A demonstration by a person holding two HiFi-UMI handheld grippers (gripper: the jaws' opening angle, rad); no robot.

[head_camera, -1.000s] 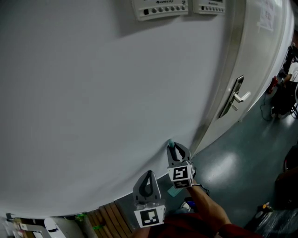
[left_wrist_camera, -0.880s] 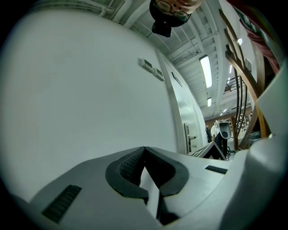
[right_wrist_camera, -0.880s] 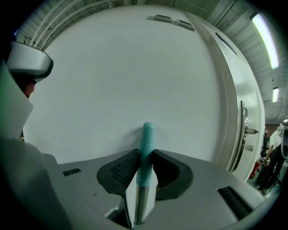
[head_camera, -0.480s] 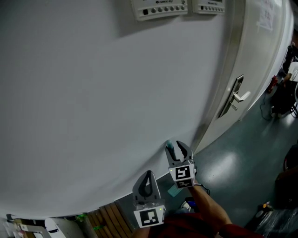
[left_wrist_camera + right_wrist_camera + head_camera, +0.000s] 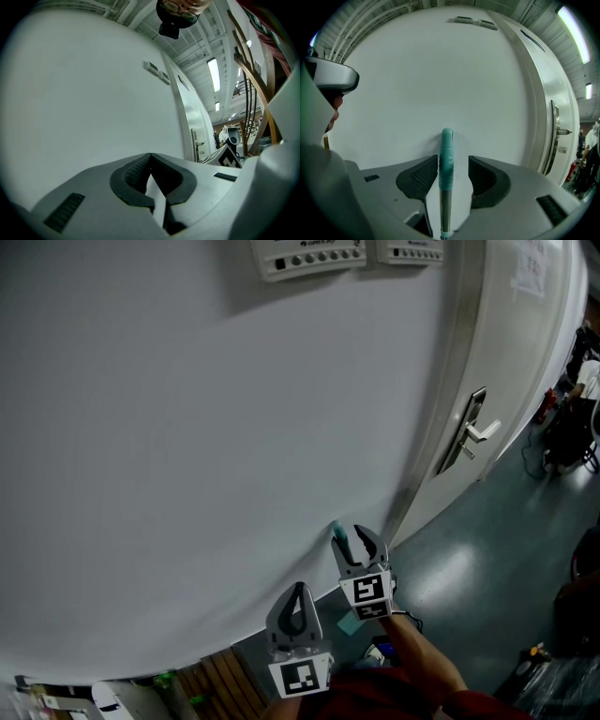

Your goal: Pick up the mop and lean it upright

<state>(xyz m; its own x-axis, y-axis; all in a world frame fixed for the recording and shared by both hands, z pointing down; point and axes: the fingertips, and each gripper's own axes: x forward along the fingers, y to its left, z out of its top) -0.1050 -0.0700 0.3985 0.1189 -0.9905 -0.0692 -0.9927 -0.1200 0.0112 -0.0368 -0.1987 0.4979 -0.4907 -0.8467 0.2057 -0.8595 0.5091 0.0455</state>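
Mop between right tool's opening jaws

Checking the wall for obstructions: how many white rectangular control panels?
2: one white control panel, a second panel right of it, both cropped at the head view's top edge.

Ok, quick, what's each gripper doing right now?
Left gripper: shut, empty.
Right gripper: jaws opening, mop handle between them, not gripped.
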